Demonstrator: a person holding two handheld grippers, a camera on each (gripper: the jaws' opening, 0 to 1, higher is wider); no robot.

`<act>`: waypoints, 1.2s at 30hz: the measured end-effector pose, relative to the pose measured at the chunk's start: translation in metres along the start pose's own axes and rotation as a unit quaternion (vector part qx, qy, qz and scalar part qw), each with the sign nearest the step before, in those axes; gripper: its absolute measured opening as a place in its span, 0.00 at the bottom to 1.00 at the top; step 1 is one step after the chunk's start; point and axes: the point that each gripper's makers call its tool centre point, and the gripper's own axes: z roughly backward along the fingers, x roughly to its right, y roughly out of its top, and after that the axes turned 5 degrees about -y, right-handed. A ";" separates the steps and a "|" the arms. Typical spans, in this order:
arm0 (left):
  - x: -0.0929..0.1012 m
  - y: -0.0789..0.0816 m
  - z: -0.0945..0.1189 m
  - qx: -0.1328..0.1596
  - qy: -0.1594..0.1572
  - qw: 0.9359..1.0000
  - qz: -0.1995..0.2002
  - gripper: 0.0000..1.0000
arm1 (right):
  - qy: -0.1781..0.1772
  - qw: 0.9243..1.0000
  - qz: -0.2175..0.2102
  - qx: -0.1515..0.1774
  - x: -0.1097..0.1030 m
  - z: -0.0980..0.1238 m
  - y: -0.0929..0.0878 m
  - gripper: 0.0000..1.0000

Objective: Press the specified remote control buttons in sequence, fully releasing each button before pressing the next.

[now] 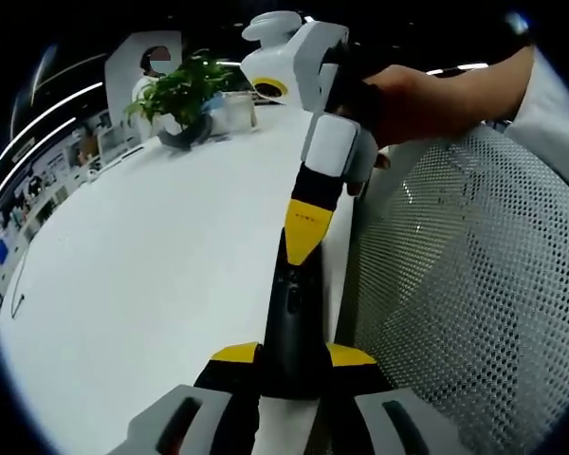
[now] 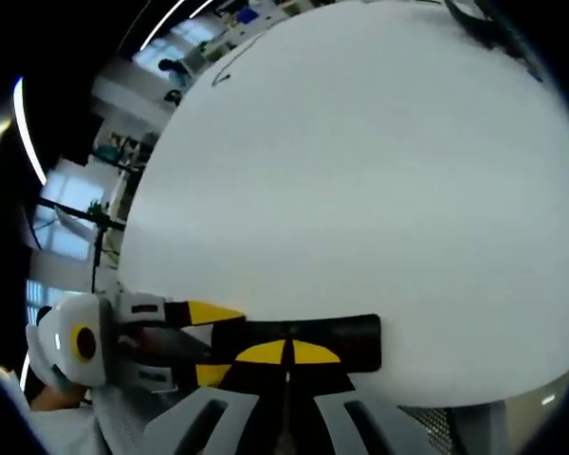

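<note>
The black remote control [image 1: 292,322] lies on the white table [image 1: 152,275] at its edge, clamped between the left gripper [image 1: 294,365] jaws, long axis running straight ahead. The right gripper [image 2: 286,365], jaws together, presses its tip down onto the remote's face crosswise.

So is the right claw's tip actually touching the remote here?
Touching. In the left gripper view the right claw, jaws shut, rests its yellow tip on the remote, which the left claw clamps at the table edge.
</note>
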 end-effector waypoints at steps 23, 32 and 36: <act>0.000 0.000 0.000 0.000 0.001 1.000 -0.005 0.24 | 0.007 1.000 0.002 -0.004 0.001 -0.001 -0.001 0.00; 0.000 0.000 0.000 0.001 0.002 1.000 -0.003 0.24 | -0.002 1.000 -0.012 -0.016 0.005 0.003 -0.005 0.00; 0.000 0.000 0.000 0.002 0.001 1.000 -0.002 0.24 | -0.013 0.999 -0.016 -0.033 0.008 0.005 -0.010 0.00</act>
